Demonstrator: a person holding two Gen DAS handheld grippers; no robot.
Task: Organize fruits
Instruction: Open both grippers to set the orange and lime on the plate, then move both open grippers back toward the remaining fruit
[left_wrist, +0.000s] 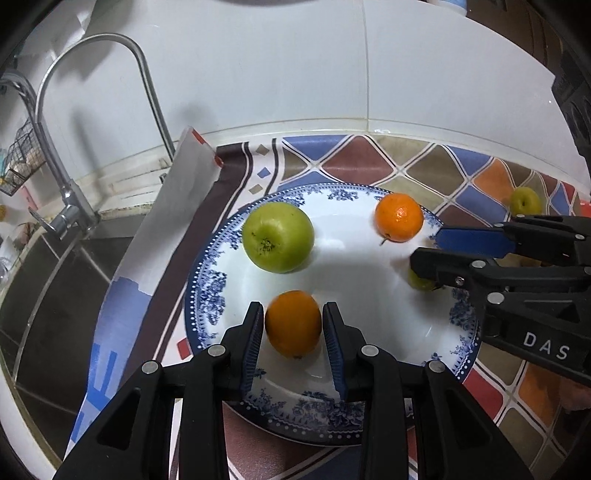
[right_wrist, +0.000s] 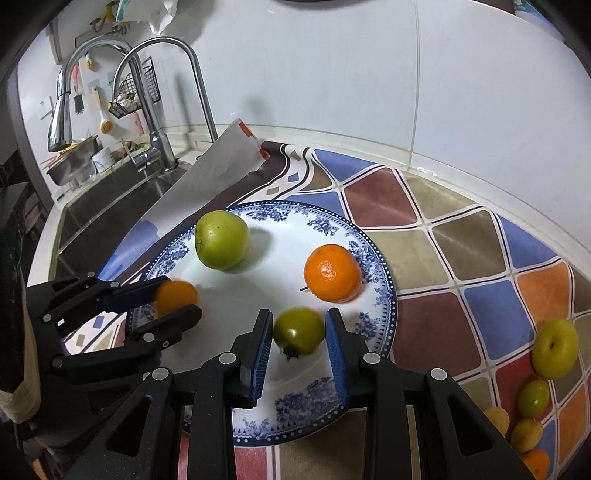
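Observation:
A blue-and-white plate (left_wrist: 369, 306) (right_wrist: 384, 288) holds a large green apple (left_wrist: 277, 237) (right_wrist: 221, 239) and an orange (left_wrist: 399, 217) (right_wrist: 332, 273). My left gripper (left_wrist: 293, 325) (right_wrist: 177, 299) has its pads around a second orange (left_wrist: 293, 323) (right_wrist: 176, 296) over the plate's near edge. My right gripper (right_wrist: 299, 332) (left_wrist: 424, 256) has its pads around a small dark green fruit (right_wrist: 298, 330) (left_wrist: 421, 282) over the plate. Whether either fruit rests on the plate I cannot tell.
Several loose fruits lie on the patterned mat at the right, among them a yellow-green apple (right_wrist: 555, 348) (left_wrist: 524, 201). A sink (right_wrist: 103, 206) with taps (right_wrist: 162, 74) is at the left. A curled sheet (left_wrist: 177, 206) lies beside the plate.

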